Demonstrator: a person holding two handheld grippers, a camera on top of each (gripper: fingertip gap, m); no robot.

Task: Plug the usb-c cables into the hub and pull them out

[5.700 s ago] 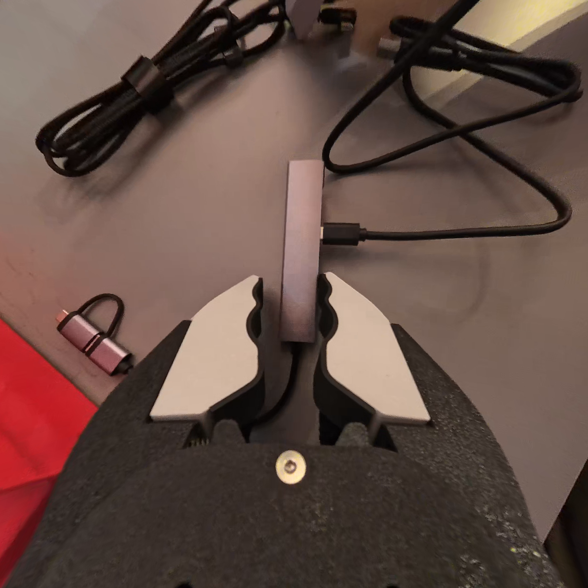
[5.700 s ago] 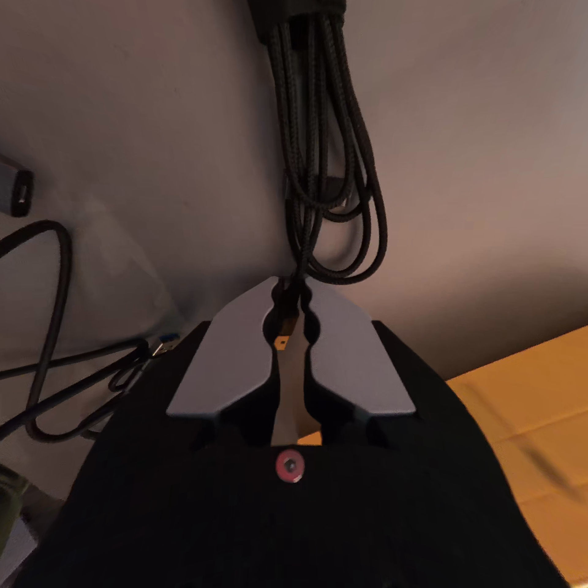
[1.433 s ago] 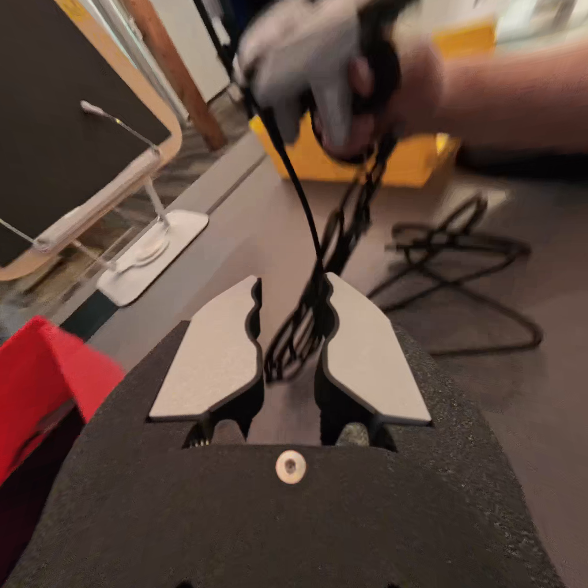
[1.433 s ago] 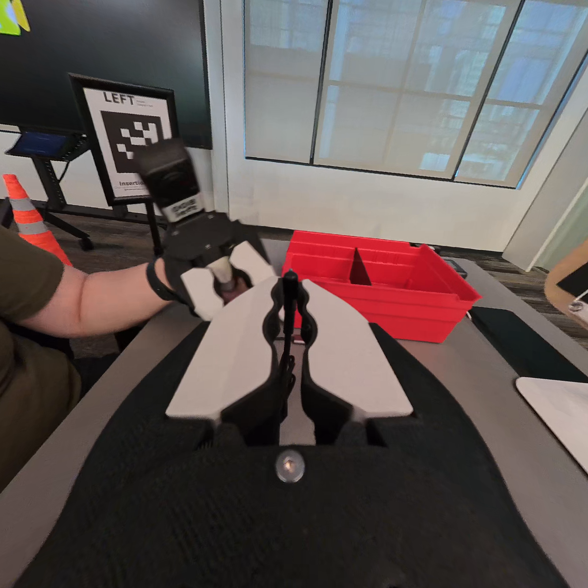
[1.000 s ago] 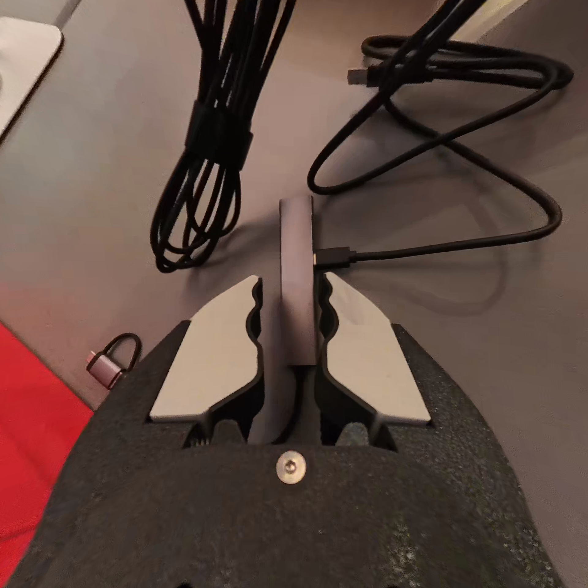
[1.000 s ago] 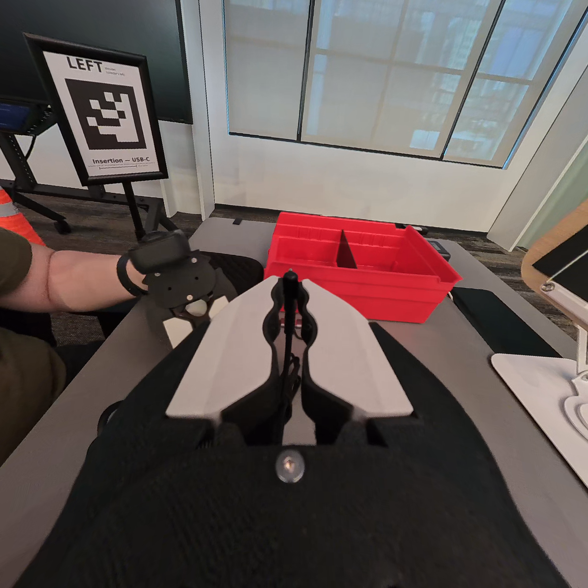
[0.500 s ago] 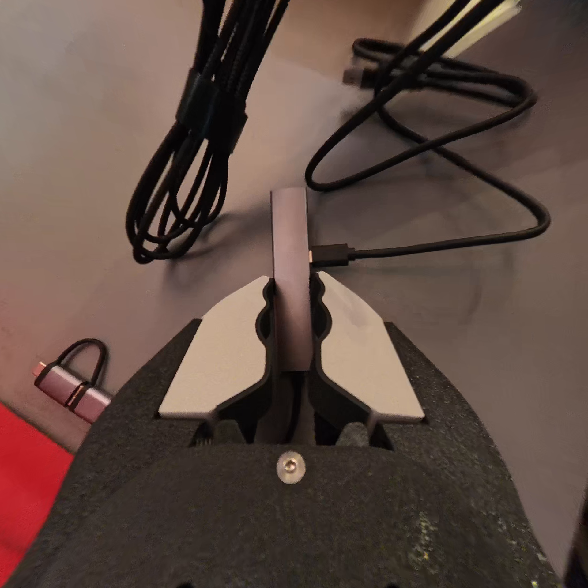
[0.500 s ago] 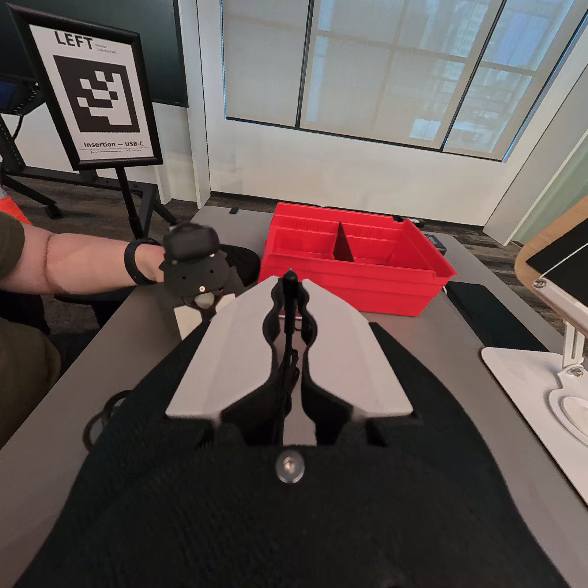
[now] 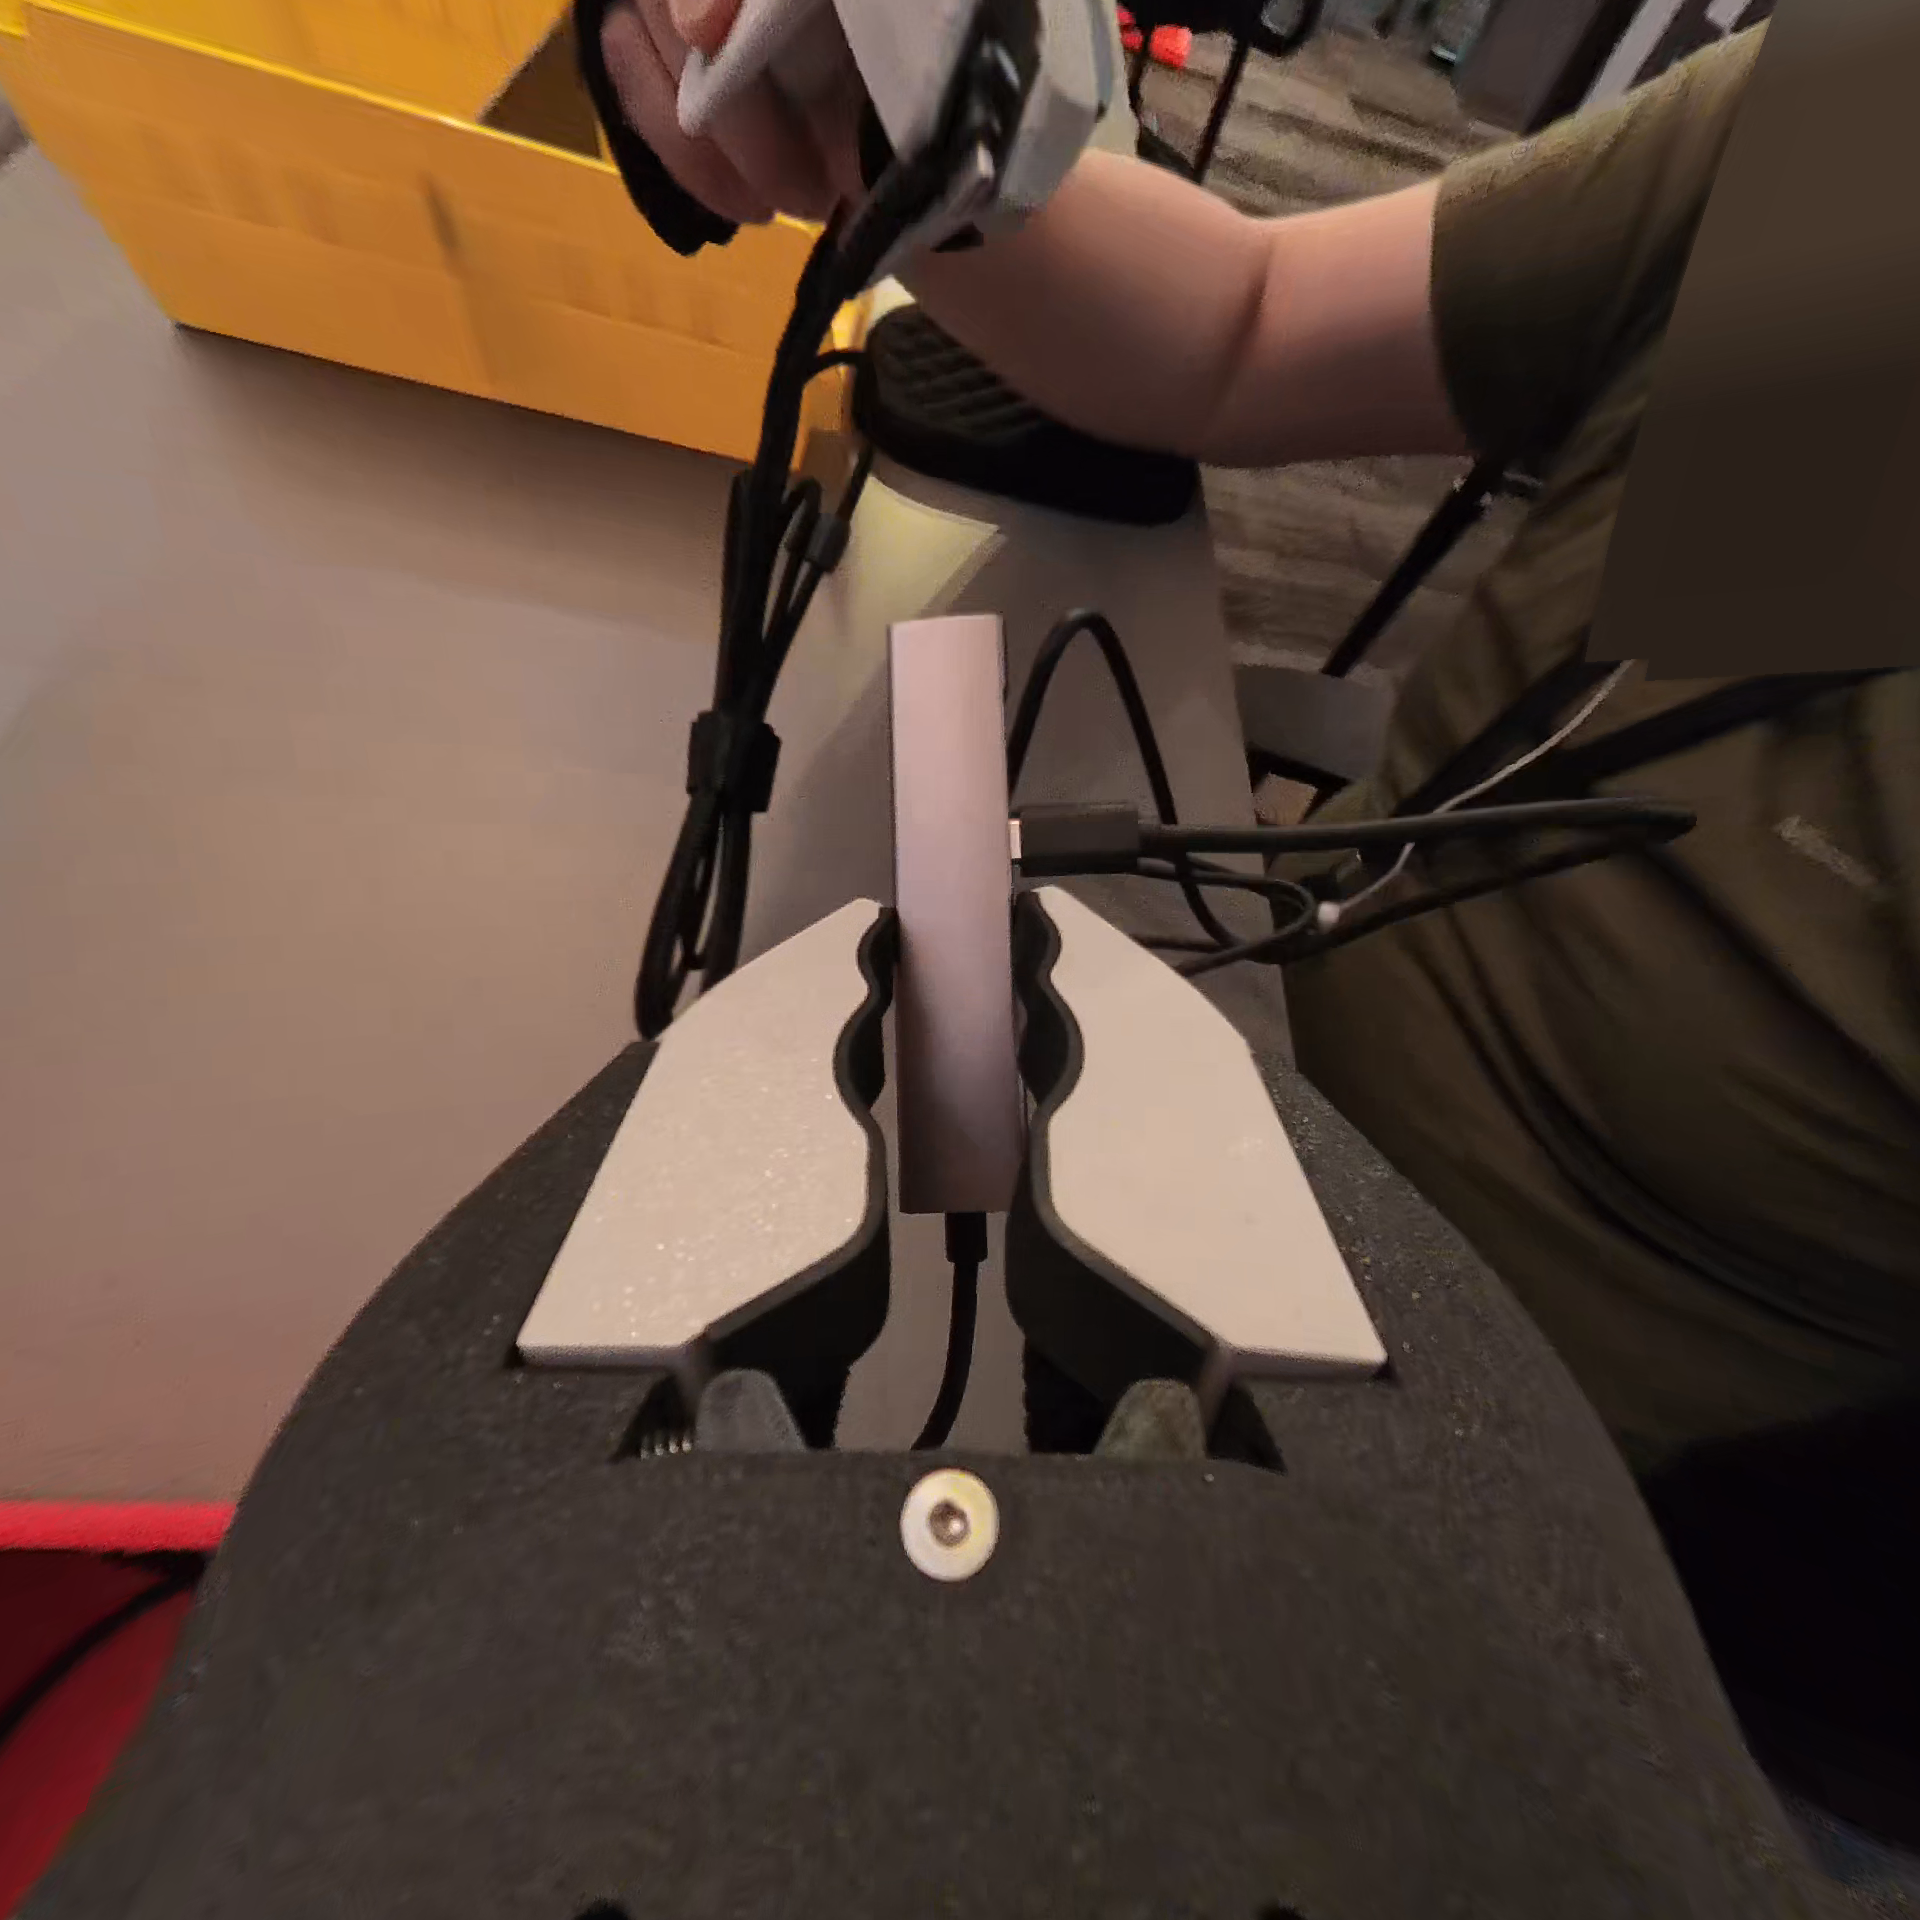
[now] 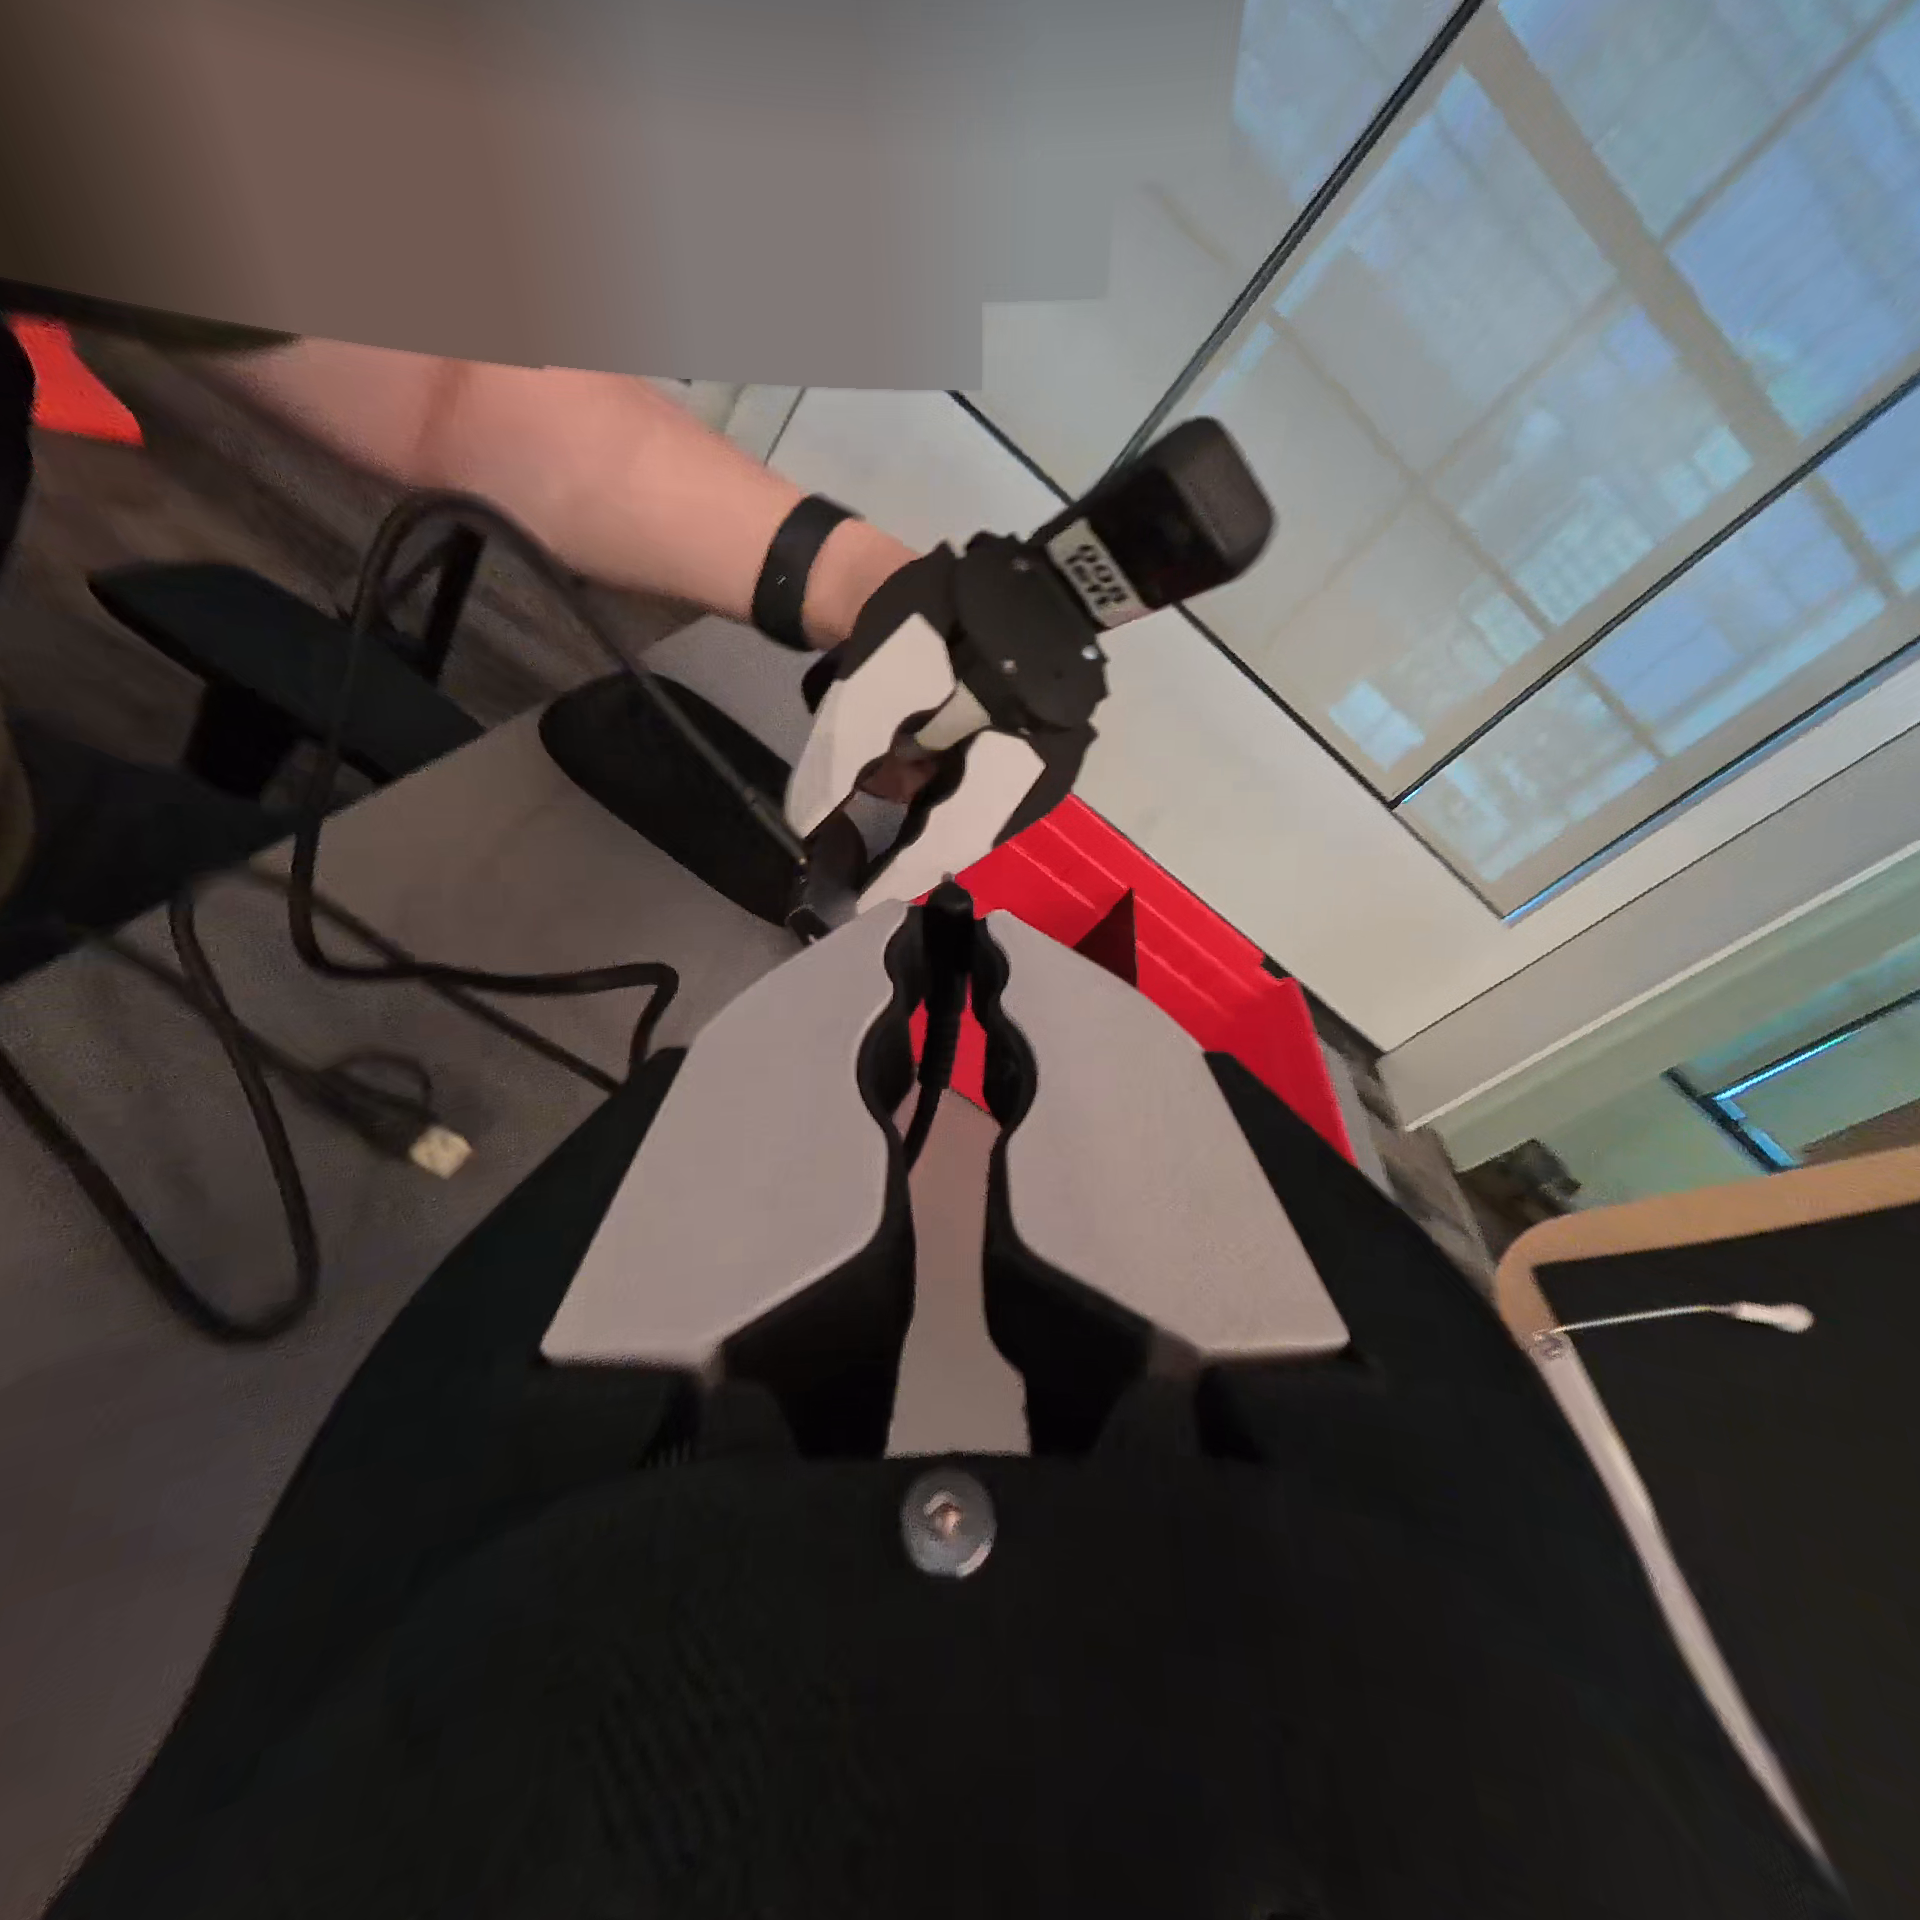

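Grey bench (image 9: 312, 727) now lies below my left jaws, clamped on the lifted hub (image 9: 951, 831). My right jaws grip 1 cable plug (image 10: 940, 966), ready for insertion.

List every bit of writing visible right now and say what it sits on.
White label on the camera atop the left gripper: dark print, not quoted here.
Shirt: faint pale mark, too blurred to read.
Hub, cable, red bin, yellow bin: no writing visible.
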